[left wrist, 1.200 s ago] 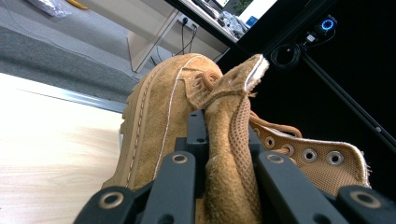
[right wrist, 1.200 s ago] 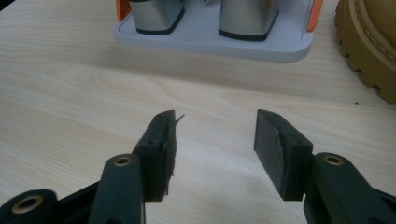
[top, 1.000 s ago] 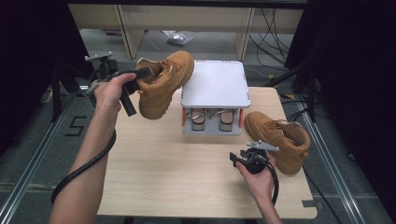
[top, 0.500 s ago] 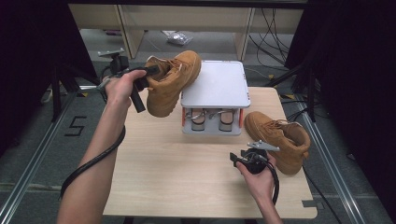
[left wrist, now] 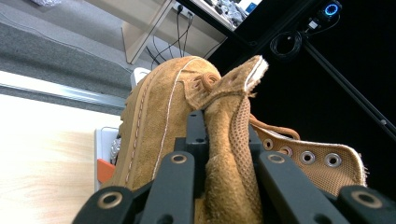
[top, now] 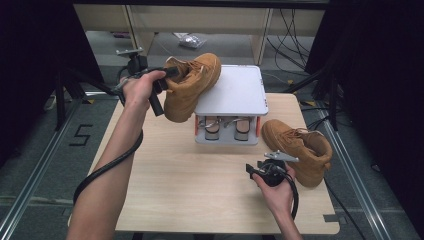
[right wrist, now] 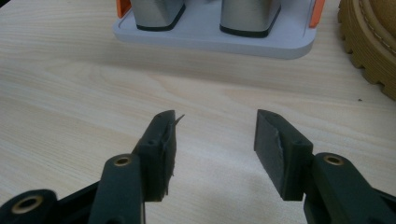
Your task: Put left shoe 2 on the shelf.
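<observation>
Carrying the raised boot point(top: 192, 85) by its collar toward the grey rack point(top: 231, 95), the left tongs point(left wrist: 223, 140) grip it, while the right tongs point(right wrist: 212, 140) hover open above the worktop point(top: 200, 185); setting it down squarely seems next

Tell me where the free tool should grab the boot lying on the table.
Grip the boot by its padded collar, coming from above with the open right tool. It stands upright on its sole beside that tool, its mouth facing up, so the collar edge is thin enough to pinch.
</observation>
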